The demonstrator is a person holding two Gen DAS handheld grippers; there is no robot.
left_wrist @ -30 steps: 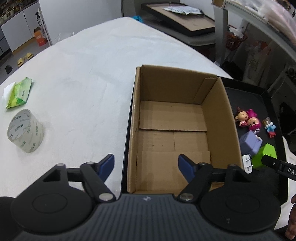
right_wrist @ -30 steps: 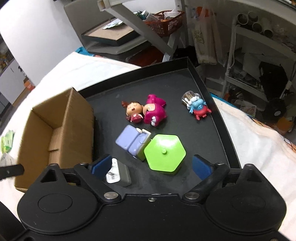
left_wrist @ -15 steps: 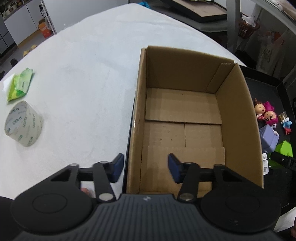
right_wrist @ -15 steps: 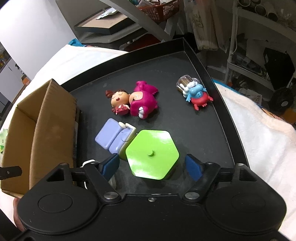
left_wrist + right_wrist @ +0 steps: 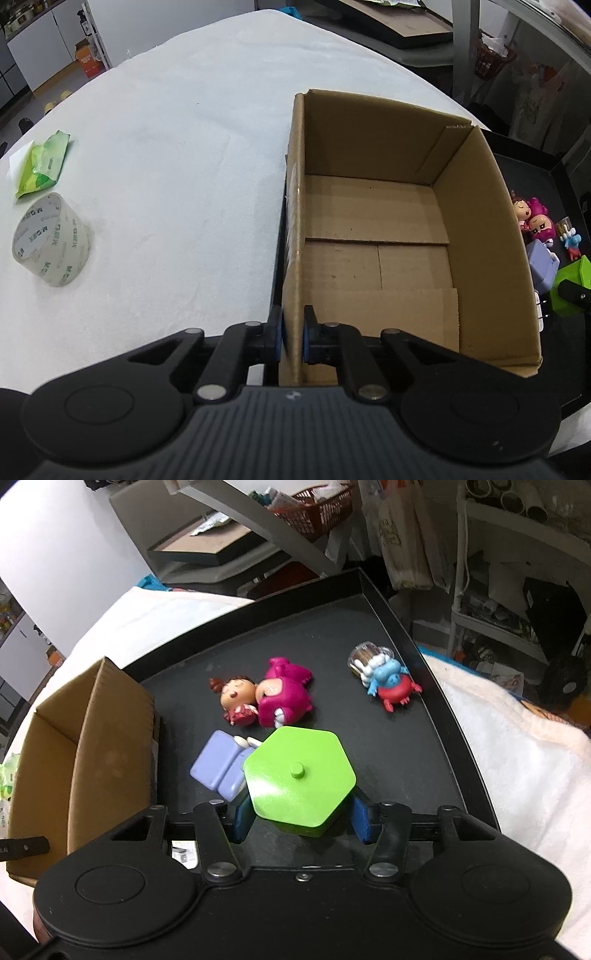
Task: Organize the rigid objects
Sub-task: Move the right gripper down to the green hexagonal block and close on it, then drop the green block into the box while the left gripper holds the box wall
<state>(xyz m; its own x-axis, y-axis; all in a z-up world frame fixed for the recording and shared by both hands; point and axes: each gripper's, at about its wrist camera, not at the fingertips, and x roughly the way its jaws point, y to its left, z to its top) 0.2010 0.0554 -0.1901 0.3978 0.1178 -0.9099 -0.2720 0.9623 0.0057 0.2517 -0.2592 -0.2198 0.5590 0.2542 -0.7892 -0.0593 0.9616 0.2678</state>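
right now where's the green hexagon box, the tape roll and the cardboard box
green hexagon box (image 5: 299,775): right wrist view, lid top.
tape roll (image 5: 51,240): left wrist view, outer side.
cardboard box (image 5: 484,236): left wrist view, inner right wall.

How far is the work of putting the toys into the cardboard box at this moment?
Nothing is packed yet: the cardboard box is empty. In hand: the left gripper clamps the box's near wall, and the right gripper is closing around the green hexagonal box. Left on the black tray: the purple toy, two dolls and the blue-red figure.
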